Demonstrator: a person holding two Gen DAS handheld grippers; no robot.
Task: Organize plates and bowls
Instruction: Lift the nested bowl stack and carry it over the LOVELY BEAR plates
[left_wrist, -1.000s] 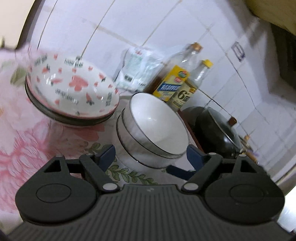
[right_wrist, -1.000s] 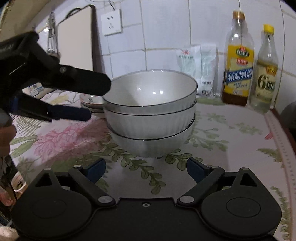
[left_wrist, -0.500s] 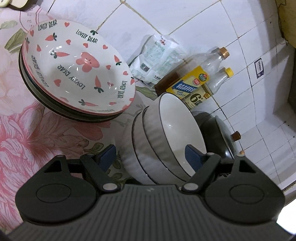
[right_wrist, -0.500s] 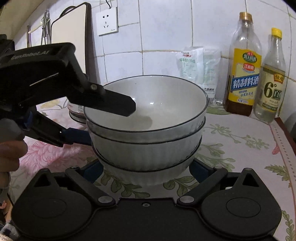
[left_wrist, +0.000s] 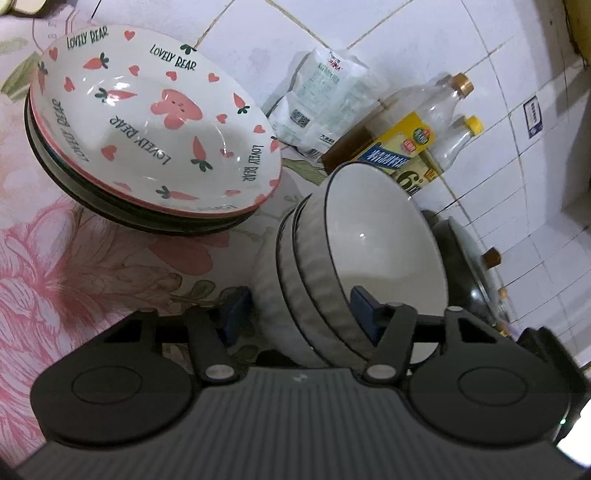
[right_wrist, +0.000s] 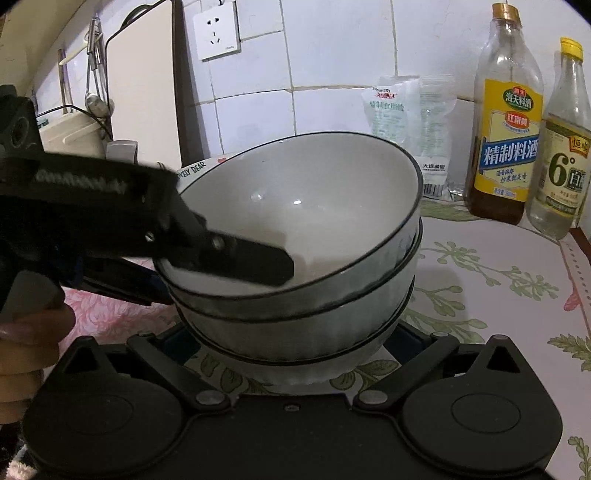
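Left wrist view: the left gripper (left_wrist: 301, 310) straddles the near wall of a stack of three white ribbed ceramic bowls with dark rims (left_wrist: 384, 258); one blue-padded finger sits inside the top bowl, the other outside the stack. Jaws closing, bowl wall between them; firm pad contact cannot be told from here. The stack appears tipped in this view. Just beside it, up-left, sits a stack of shallow plates (left_wrist: 147, 140), the top one white with pink carrots, hearts and "LOVELY BEAR" lettering, darker plates beneath. All rest on a pink floral tablecloth (left_wrist: 55, 266). Against the white tiled wall: a white plastic packet (left_wrist: 321, 99), a clear bottle with yellow label (left_wrist: 406, 133) and a smaller yellow-capped bottle (left_wrist: 458, 136); a dark lidded pot (left_wrist: 469, 273) lies at right. Right wrist view: the right gripper (right_wrist: 291, 341) has its fingers spread wide to either side of the base of the bowl stack, jaws opening, fingertips hidden behind the bowls, contact not discernible. The left gripper reaches in from the left, one black finger (right_wrist: 255, 262) over the top rim and inside the bowl, held by a person's hand (right_wrist: 26, 354). A wall socket (right_wrist: 216, 31) is above.
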